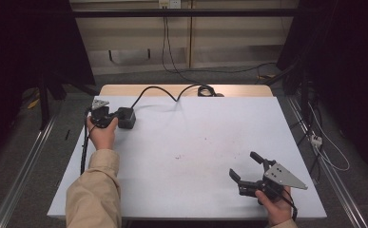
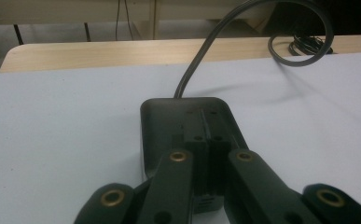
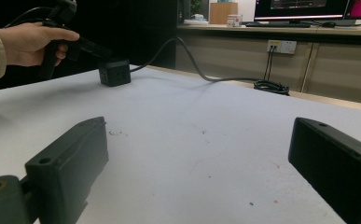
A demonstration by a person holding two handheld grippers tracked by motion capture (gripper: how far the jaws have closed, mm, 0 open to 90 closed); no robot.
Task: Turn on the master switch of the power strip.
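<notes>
- Broadly, a white surface (image 1: 191, 142) spreads across the high view, laid over a wooden top whose pale edge shows along the far side; faint specks and smudges mark its middle.
- Next in size, a beige sleeve (image 1: 93, 190) comes in from the bottom left, and the person's left hand (image 1: 101, 133) grips the left tool (image 1: 109, 118) near the far-left corner of the surface.
- A black cable (image 1: 165, 90) runs from the far edge, where it lies in a loose coil, across the surface in a curve and into the back of a black cube-shaped power block (image 1: 126, 118).
- That block stands on the surface at the tip of the left tool; in the left gripper view the block (image 2: 187, 126) sits directly in front of and below the jaws, which are pressed together with no gap, their tips resting over its top face. Whether they pinch anything on it cannot be told.
- From the right gripper view, the block (image 3: 114, 71) is far off to the upper left, with the left tool touching its near side.
- Lastly, the right tool (image 1: 248, 171) is held by the right hand (image 1: 276, 206) at the near-right corner, well apart from the block, its jaws spread wide with nothing between them but bare surface.
</notes>
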